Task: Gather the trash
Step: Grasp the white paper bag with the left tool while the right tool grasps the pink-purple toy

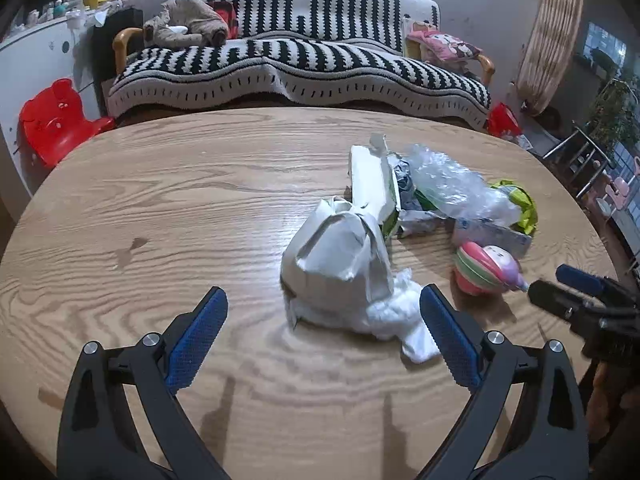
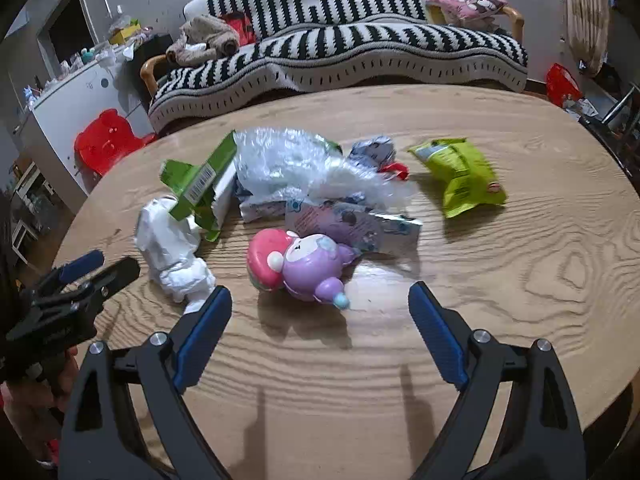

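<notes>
Trash is piled mid-table [image 1: 160, 208]: crumpled white paper [image 1: 340, 264], a torn green carton [image 2: 204, 184], clear plastic [image 2: 296, 160], and a lime snack bag [image 2: 460, 176]. A pink-purple toy [image 2: 304, 264] lies beside it. Only the right view shows the carton's barcode; no writing is legible. The left gripper [image 1: 324, 300] and right gripper [image 2: 320, 300] both hover with jaws apart, empty.

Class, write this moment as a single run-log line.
left gripper: open, over crumpled white paper | right gripper: open, near pink-purple plastic toy | held: nothing | round wooden table: trash uncollected
</notes>
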The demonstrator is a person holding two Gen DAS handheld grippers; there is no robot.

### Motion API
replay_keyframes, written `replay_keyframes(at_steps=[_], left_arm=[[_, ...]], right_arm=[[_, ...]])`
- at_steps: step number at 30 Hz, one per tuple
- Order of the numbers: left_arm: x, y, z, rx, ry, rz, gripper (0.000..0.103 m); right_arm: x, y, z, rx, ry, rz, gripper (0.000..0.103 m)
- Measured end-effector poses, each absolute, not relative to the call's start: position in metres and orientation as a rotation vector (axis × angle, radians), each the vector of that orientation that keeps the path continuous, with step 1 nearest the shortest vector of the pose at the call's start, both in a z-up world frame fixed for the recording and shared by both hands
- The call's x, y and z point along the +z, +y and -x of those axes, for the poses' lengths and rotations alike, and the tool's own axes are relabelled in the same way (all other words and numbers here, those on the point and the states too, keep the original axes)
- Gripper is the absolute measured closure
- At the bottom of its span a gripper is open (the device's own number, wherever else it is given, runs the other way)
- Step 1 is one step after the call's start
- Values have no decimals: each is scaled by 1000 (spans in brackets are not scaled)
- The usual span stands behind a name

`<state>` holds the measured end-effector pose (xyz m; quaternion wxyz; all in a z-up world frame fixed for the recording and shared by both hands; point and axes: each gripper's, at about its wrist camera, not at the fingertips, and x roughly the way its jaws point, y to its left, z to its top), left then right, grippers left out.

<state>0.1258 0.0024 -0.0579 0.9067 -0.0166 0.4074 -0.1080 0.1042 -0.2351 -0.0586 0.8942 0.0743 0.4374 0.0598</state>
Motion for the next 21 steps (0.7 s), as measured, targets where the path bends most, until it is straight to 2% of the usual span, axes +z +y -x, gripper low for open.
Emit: replay_keyframes(at_steps=[11, 13, 14, 15, 19, 21], left_arm=[[-88, -11, -175, -198, 877, 44, 9], [-88, -12, -177, -201, 871, 46, 10], [-87, -12, -177, -205, 864, 46, 15], [-86, -13, -176, -208, 861, 47, 31], [-79, -9, -170, -187, 851, 54, 35], [-71, -6, -165, -179, 832, 49, 35]], right_arm=[[-92, -222, -142, 118, 925, -148, 14], [-90, -221, -145, 129, 918, -156, 21], [-88, -220, -145, 142, 914, -153, 25], [-86, -218, -145, 163, 910, -155, 38], [-75, -210, -138, 170, 881, -130, 51], [-66, -211, -134, 178, 857, -149, 53]])
